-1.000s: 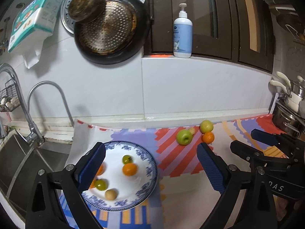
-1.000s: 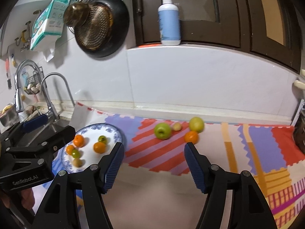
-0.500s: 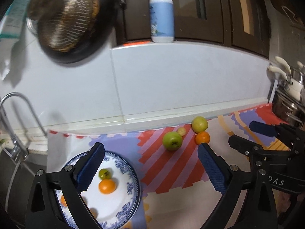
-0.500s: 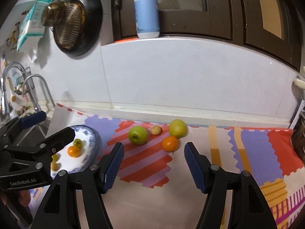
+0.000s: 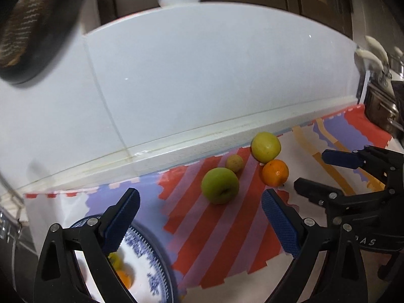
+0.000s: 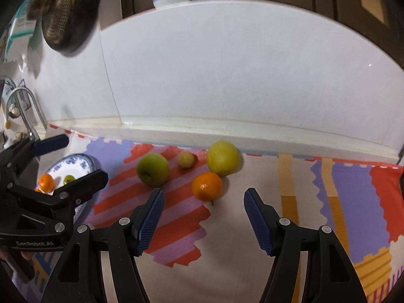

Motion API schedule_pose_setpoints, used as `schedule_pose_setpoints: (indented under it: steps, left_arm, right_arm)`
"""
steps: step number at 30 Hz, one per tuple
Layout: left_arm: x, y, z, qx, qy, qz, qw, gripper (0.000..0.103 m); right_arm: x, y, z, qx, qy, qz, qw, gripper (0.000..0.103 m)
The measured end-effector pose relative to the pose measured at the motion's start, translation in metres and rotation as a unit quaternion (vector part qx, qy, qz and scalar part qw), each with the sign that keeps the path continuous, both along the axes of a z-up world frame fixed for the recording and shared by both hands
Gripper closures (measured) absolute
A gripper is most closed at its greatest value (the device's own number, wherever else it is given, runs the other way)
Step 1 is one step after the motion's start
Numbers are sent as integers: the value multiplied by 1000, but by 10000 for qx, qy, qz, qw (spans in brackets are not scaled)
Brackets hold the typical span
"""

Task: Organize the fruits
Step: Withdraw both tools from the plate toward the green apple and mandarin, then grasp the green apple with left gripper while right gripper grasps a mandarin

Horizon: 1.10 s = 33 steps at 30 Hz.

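Orange [image 6: 206,186] just beyond open right gripper [image 6: 203,218], untouched

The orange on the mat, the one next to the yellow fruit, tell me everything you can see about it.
The orange is small, round and bright, with glossy, finely dimpled peel and a pale spot on top. It lies loose on the patterned mat, at the edge of the red-striped patch, right up against the yellow fruit behind it; contact looks likely. It sits just ahead of the open right gripper, untouched.

Green apple [image 6: 152,168]; orange tangerine [image 6: 206,186]; blue-patterned plate [image 6: 75,161].
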<state>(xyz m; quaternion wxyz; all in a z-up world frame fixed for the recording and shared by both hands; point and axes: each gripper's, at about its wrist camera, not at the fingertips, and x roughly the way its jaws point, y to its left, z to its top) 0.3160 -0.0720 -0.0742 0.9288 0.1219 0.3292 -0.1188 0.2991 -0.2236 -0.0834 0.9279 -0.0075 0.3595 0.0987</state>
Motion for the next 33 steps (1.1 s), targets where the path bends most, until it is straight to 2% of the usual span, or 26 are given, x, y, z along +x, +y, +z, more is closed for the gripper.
schedule_pose_setpoints:
  steps: [7,15,21,23,25,28,33]
  left_arm:
    - [29,-12,-19,23,340,-66,9994,16]
    - [50,-20,-39,-35,665,-111,9977,24]
    - [62,-21,-51,-143,862,-6,9962,33]
    - [64,-20,-55,-184,910,6,9957,35]
    - [64,-21,-56,-245,925,-45,9954,42]
    - [63,-22,-56,-315,942,-142,9950,53]
    - [61,-21,-54,-318,931,-72,9951,53]
  right_arm:
    - [25,-3,-26,-7,279,158,9995,39]
    - [42,-9,-43,151,460,296,9984,50]
    - [51,-12,-45,280,467,406,9977,52]
    - [54,-9,-46,308,509,477,9971,55]
    - [54,-8,-46,342,517,547,9966,61]
    - [52,-7,-45,297,496,539,9969,61]
    - [51,-11,-45,358,502,414,9972,62]
